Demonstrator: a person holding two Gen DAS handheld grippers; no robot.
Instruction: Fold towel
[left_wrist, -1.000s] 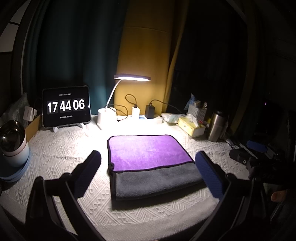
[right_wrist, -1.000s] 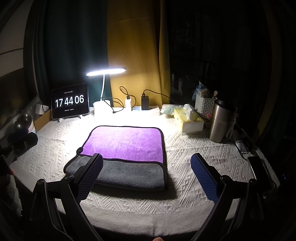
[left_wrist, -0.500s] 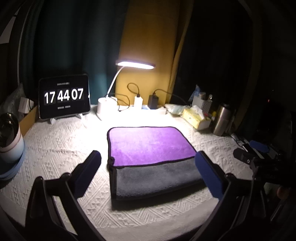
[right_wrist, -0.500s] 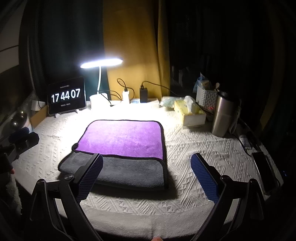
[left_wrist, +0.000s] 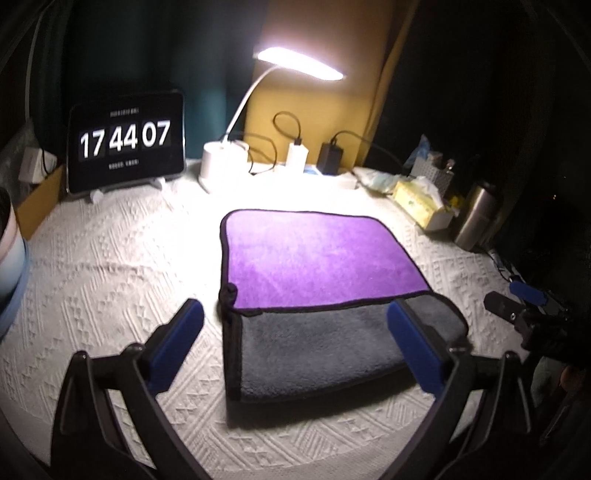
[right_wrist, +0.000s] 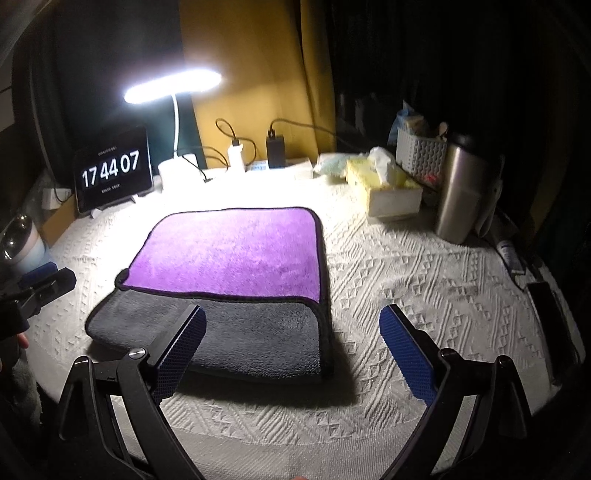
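Purple-over-grey towel (left_wrist: 325, 291) lies folded mid worktop (left_wrist: 110, 280), w/ both grippers (left (left_wrist: 306, 347), right (right_wrist: 295, 350)) now pulled back a bit, fingers spread wide, holding nothing; fold prob. done.

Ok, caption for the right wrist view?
Open right gripper above the near edge of a folded purple-and-grey towel on a lamp-lit table.

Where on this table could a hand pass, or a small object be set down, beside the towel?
Bare tablecloth lies right of the towel, up to the steel flask and tissue box. More lies left of the towel, below the clock tablet. The back edge is crowded: lamp base, chargers, basket.
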